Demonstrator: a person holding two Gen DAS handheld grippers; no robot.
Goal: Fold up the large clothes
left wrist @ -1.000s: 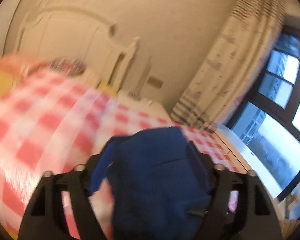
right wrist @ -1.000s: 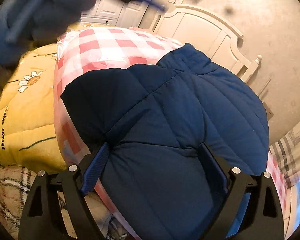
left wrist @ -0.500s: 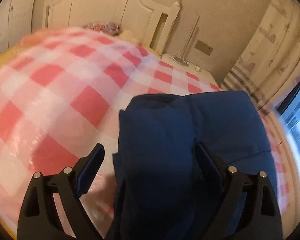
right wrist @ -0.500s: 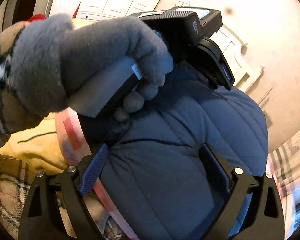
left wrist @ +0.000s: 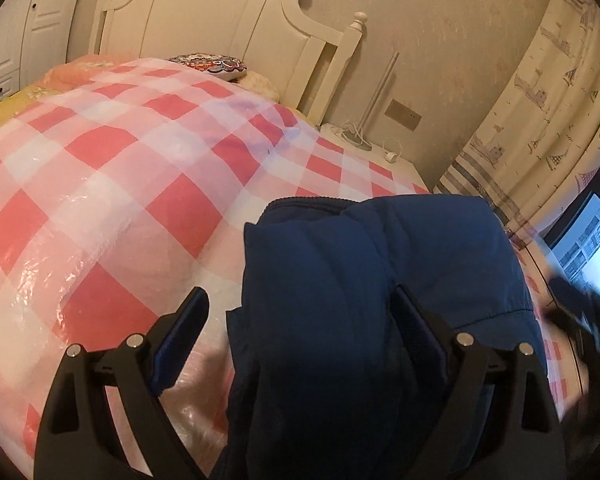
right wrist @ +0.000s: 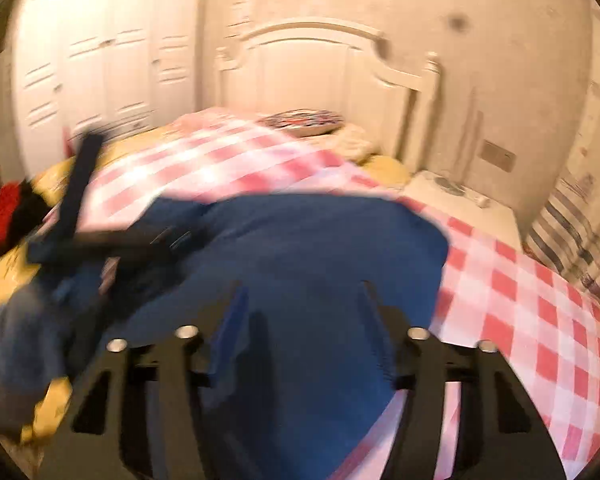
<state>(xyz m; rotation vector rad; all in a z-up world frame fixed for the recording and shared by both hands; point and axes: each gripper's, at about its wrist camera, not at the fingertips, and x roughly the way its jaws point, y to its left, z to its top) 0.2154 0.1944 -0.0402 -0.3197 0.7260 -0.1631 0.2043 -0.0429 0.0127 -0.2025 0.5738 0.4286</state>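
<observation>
Our left tongs (left wrist: pixel 296 320) stand wide apart, angled downward. Our right tongs (right wrist: pixel 302 306), blurred, are closing with blue cloth between them.

no readable text, no labels, no brands, no numbers, no signs

Pink/white checked plastic sheet (left wrist: pixel 112 184) covers the bed, wrinkled and shiny near the camera. White headboard (left wrist: pixel 228 28) at far end; patterned cushion (left wrist: pixel 212 66) lies just in front of it. White wardrobe (right wrist: pixel 100 68) far left. Yellow blanket (right wrist: pixel 56 176) at left edge of bed. Nightstand (left wrist: pixel 376 152) far right with cables, printed curtain (left wrist: pixel 540 112) and window (left wrist: pixel 592 236) right.
</observation>
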